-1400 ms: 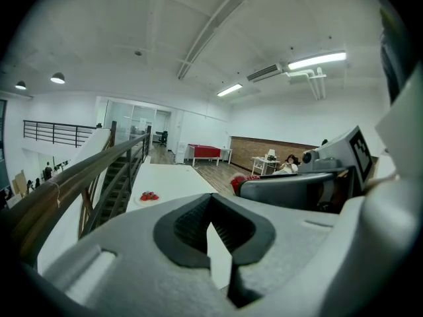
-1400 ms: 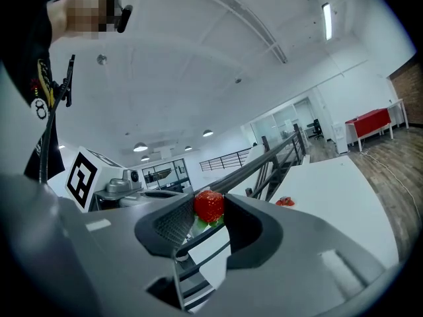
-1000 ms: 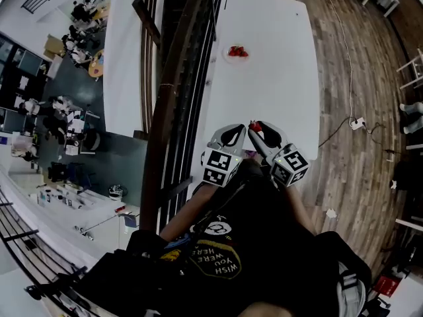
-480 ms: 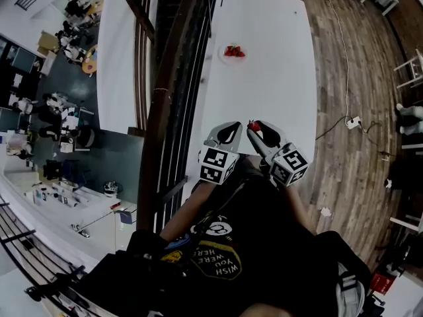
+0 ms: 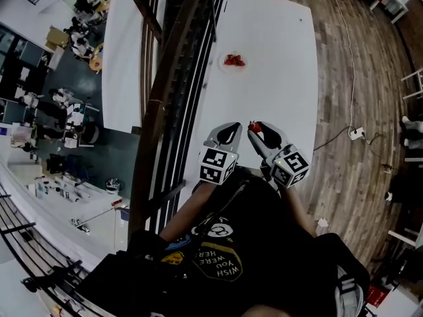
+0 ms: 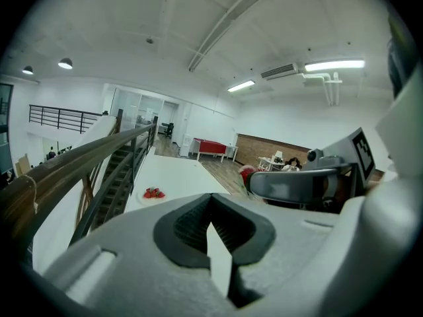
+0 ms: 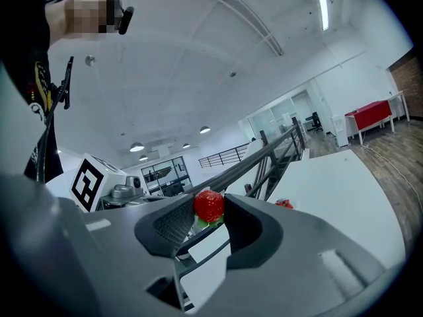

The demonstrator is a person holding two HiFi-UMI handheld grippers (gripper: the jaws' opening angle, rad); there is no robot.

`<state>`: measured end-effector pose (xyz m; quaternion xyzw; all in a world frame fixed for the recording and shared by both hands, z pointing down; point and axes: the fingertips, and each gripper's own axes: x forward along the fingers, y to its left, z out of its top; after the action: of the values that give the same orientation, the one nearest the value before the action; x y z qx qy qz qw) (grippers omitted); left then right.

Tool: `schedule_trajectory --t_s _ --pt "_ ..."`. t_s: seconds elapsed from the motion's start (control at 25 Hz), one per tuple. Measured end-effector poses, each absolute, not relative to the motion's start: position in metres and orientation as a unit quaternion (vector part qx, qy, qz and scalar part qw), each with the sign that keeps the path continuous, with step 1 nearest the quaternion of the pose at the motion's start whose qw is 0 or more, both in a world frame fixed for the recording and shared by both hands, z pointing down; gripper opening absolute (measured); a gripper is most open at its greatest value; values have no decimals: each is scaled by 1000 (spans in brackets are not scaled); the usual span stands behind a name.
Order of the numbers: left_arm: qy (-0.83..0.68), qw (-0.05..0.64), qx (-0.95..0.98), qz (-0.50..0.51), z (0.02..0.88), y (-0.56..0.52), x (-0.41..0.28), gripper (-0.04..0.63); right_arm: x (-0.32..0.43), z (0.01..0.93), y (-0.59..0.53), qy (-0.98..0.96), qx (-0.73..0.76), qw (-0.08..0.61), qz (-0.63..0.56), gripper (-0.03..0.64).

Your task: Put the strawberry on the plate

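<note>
Looking from head view: right gripper [image 5: 255, 128] near body, plate [image 5: 232, 61] well apart at bench [image 5: 277, 98] far end. Left gripper view: left gripper [image 6: 215, 236] fingers pressed together, empty. Right gripper view: fingers pinching strawberry [image 7: 209, 206] by tips only, so long carry could shake it loose.
</note>
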<state>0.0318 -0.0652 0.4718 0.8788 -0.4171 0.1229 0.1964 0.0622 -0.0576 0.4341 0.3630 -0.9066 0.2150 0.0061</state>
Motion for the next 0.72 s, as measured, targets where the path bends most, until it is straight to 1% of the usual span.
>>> schedule_trajectory --t_s 0.08,0.24,0.4,0.56,0.72 --pt "-419 201 877 124 477 -73 41 3 70 440 -66 -908 357 4 219 140" --pt "-431 236 863 119 490 -86 47 3 82 453 -74 -913 339 12 228 140" --pt "-441 227 858 131 492 -93 48 3 92 462 -82 -913 334 17 235 140" --pt "-444 235 853 141 504 -93 44 3 92 468 -84 -911 332 13 244 140" --pt "-440 268 847 135 520 -101 42 3 90 478 -94 -908 334 23 253 140"
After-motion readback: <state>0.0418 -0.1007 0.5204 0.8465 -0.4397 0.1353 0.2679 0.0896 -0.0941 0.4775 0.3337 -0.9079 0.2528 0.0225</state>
